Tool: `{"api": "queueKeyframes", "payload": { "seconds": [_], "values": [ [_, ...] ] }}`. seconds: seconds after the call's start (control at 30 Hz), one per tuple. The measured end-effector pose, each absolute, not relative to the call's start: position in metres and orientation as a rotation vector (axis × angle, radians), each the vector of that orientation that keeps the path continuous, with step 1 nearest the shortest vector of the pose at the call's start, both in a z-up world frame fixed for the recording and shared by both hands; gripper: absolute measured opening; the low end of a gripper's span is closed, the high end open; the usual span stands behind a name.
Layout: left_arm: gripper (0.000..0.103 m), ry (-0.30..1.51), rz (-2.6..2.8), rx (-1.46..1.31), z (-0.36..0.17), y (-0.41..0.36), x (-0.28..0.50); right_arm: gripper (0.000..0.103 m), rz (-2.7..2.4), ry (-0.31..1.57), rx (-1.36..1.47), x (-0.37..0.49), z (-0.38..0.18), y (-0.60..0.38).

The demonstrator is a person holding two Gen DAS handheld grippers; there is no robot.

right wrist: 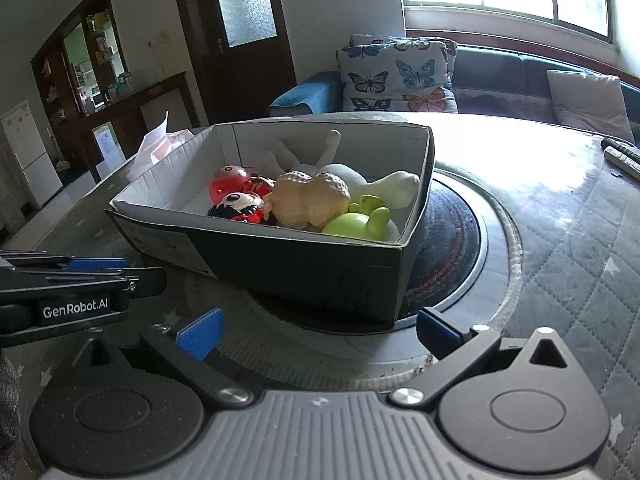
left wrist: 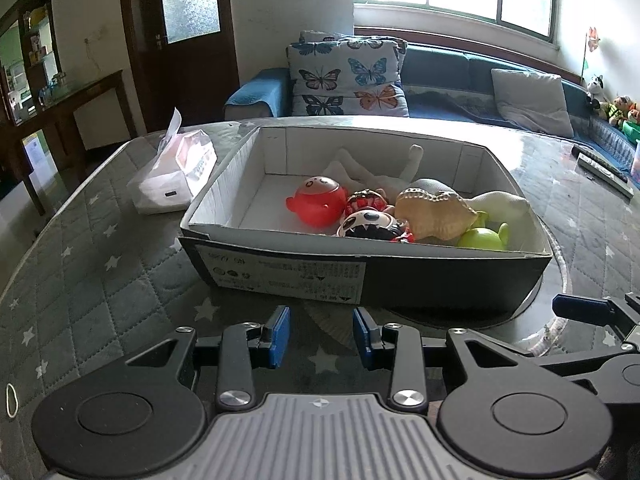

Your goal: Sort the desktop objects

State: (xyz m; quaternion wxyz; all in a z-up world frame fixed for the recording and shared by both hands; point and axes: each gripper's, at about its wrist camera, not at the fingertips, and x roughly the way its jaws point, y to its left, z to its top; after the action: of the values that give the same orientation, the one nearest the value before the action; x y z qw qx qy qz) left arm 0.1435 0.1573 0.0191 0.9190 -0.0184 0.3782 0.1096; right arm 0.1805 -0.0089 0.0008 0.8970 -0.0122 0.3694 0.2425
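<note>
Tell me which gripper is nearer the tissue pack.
Left. The left gripper sits before the box's near wall, on the tissue pack's side. The right gripper is at the box's opposite corner, farther away.

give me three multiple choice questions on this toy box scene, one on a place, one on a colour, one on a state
1. Where is the tissue pack?
A. inside the box
B. on the table outside the box, beside its left wall
C. on the sofa

2. What colour is the toy at the near right corner of the box?
A. light green
B. purple
C. black

3. How does the left tool stand?
A. shut on a toy
B. shut on the box wall
C. open and holding nothing

Answers:
1. B, the pack lies on the quilted table cover next to the box, not in it.
2. A, the green toy sits in that corner beside the tan toy.
3. C, its blue pads are apart with only table between them; the right tool is open too.
</note>
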Motion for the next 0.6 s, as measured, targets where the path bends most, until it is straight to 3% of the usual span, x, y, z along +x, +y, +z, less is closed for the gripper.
{"api": "queueKeyframes", "payload": {
  "seconds": [0.6],
  "values": [
    [0.037, 0.802, 0.215, -0.022, 0.017, 0.159, 0.159, 0.103, 0.487, 0.792, -0.020, 0.191, -0.003, -0.003]
  ]
}}
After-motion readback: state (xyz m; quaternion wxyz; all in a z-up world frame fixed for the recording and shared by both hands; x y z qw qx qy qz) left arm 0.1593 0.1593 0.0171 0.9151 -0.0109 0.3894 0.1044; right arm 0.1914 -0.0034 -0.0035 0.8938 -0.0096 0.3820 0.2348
